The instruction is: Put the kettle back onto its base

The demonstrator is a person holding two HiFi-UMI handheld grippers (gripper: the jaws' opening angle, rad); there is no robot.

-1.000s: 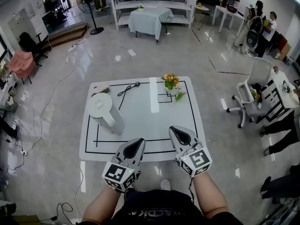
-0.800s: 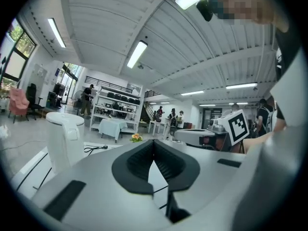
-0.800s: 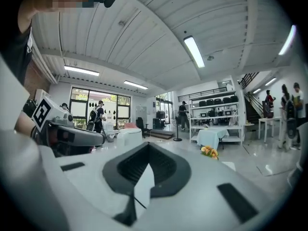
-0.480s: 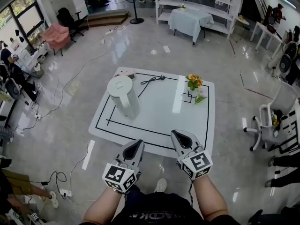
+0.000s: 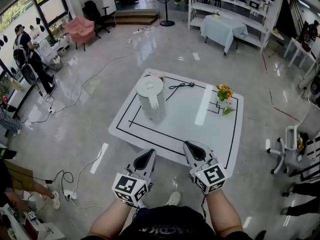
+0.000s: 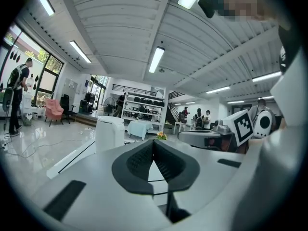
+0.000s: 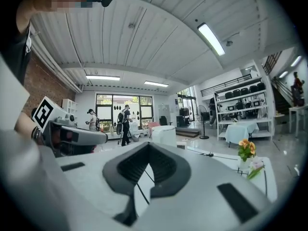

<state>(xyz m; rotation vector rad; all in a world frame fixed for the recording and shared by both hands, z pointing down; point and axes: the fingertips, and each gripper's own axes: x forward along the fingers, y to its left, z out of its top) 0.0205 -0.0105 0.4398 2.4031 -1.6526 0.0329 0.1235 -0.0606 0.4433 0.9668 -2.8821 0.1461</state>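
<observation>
A white kettle [image 5: 151, 98] stands upright on the far left part of the white table [image 5: 210, 134], inside its black-lined field. A small flat thing [image 5: 156, 76] lies behind it at the table's corner, partly hidden. A black cord [image 5: 181, 86] lies right of the kettle. My left gripper [image 5: 148, 155] and right gripper [image 5: 191, 148] hover side by side at the table's near edge, both shut and empty, far from the kettle. The left gripper view shows the kettle [image 6: 110, 133] ahead of the closed jaws. In the right gripper view the kettle [image 7: 164, 134] is also far ahead.
A small vase of orange flowers [image 5: 224, 92] stands at the table's far right. Cables [image 5: 75, 184] trail over the floor at the left. A pink chair [image 5: 81, 29], a standing fan [image 5: 165, 4], a cloth-covered table [image 5: 222, 29] and shelves lie beyond; an office chair [image 5: 292, 144] stands at the right.
The head view has swung: table and kettle have shifted right and turned in the picture. Both grippers stay shut and keep their places at the table's near edge.
</observation>
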